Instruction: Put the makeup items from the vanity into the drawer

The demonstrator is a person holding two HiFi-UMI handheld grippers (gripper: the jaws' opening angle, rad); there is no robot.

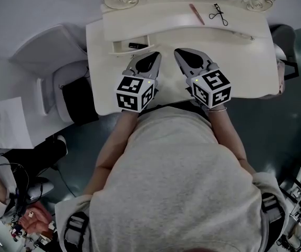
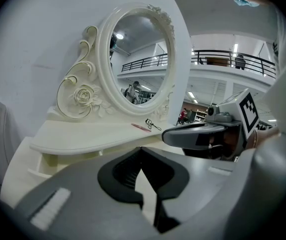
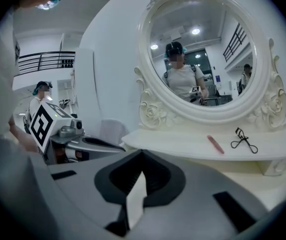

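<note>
A cream vanity (image 1: 245, 62) has a raised shelf under its mirror. On that shelf lie a pink stick (image 1: 196, 13) (image 3: 215, 144) (image 2: 141, 127) and a black eyelash curler (image 1: 219, 13) (image 3: 244, 140) (image 2: 153, 124). At the shelf's left a small drawer (image 1: 120, 47) stands pulled out with a black item (image 1: 136, 45) in it. My left gripper (image 1: 155, 54) (image 2: 142, 149) hovers over the tabletop just right of the drawer, shut and empty. My right gripper (image 1: 179, 51) (image 3: 142, 152) is beside it, below the pink stick, shut with nothing held.
The oval mirror (image 3: 197, 49) with carved roses rises behind the shelf. A thin pale object (image 1: 242, 35) lies on the tabletop at the right. A white chair (image 1: 61, 83) and papers (image 1: 8, 122) are left of the vanity.
</note>
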